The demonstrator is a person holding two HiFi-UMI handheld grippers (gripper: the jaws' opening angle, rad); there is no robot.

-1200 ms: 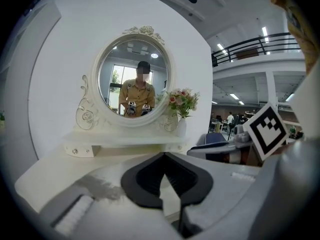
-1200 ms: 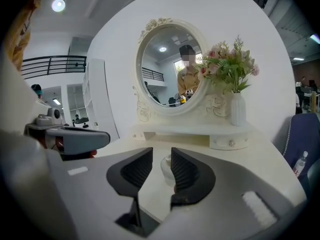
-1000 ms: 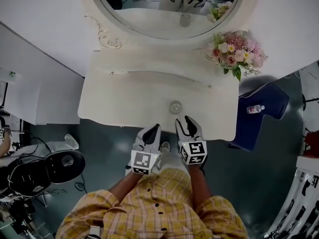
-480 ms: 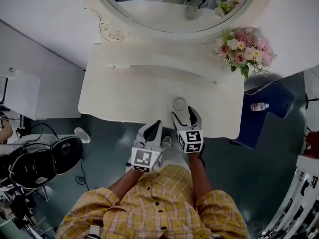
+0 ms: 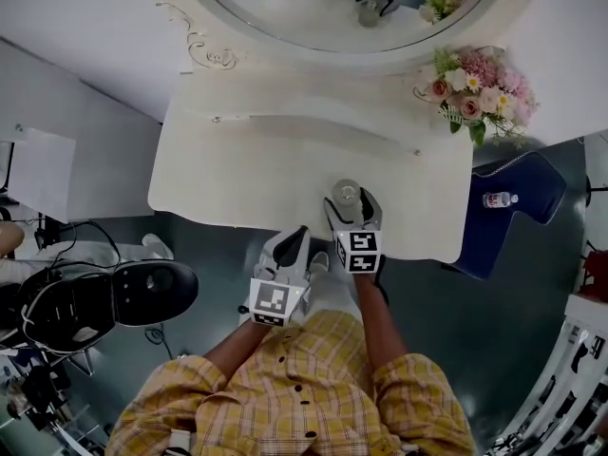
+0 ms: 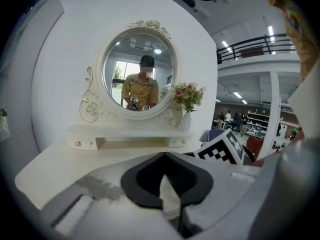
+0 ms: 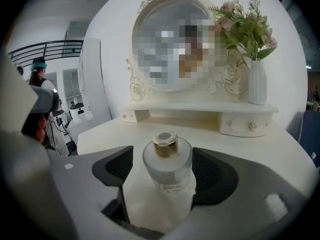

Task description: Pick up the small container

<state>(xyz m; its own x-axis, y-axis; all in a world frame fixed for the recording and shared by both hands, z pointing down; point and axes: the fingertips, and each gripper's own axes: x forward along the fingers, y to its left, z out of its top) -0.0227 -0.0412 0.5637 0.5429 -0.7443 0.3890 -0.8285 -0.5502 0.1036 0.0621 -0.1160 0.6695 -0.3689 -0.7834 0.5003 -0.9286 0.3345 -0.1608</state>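
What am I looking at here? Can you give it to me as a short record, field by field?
Setting: white dressing table with an ornate mirror and flowers at its back right
Small container: frosted glass bottle with a gold neck, upright near the table's front edge
Right gripper: jaws opening, one on each side of the container, not squeezing it
Left gripper: jaws together, empty, held at the table's front edge
Task status: container not yet lifted
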